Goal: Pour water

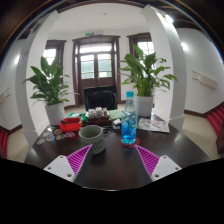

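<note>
Approach step, nothing grasped yet. Left to right on the dark round table [110, 165]: a red item [70, 124] at the far left side with small clutter around it, too small to identify; a dark green cup [92, 137] ahead of the left finger; a clear water bottle [128, 119] with blue cap and blue label, upright, just right of the cup and slightly beyond it; papers [153, 124] further right. The gripper [110, 160] has its jaws spread wide, both pink pads visible, nothing between them; cup and bottle stand beyond the fingertips, roughly on the centre line. Potted plants, a black chair and a window door stand behind the table.

Next move, as I judge it: advance and centre the fingers on the bottle body, close on it, then tilt over the cup. The cap looks on, which would block pouring. The bottle is tall, narrow and probably tippy if bumped; cup interior not visible.
</note>
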Available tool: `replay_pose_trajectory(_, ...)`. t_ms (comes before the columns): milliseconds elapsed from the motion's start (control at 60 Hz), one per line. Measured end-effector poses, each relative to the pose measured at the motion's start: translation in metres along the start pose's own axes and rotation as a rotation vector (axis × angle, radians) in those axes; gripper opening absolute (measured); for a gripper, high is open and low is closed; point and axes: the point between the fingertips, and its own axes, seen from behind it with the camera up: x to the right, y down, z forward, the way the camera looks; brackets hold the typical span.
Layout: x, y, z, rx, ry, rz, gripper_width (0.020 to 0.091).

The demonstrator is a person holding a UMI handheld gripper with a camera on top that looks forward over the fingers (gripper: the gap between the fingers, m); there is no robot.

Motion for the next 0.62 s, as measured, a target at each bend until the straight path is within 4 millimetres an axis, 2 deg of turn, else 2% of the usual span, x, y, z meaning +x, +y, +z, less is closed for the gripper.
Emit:
replay_pose_trajectory(133,-0.022,-0.028,-0.048,0.039,-0.038,-0.034,0.0828)
replay_pose_trajectory(283,-0.045,-0.052,-0.084,0.087,-0.079,-0.048,0.0823)
replay_pose_trajectory(350,-0.055,-0.055,-0.095,0.096,-0.097,-0.063,0.0821)
replay_pose_trajectory(450,-0.058,-0.055,-0.106,0.093,-0.099,-0.088,0.0825)
replay_pose_trajectory(617,-0.057,-0.049,-0.11,0.076,-0.094,-0.111,0.0818)
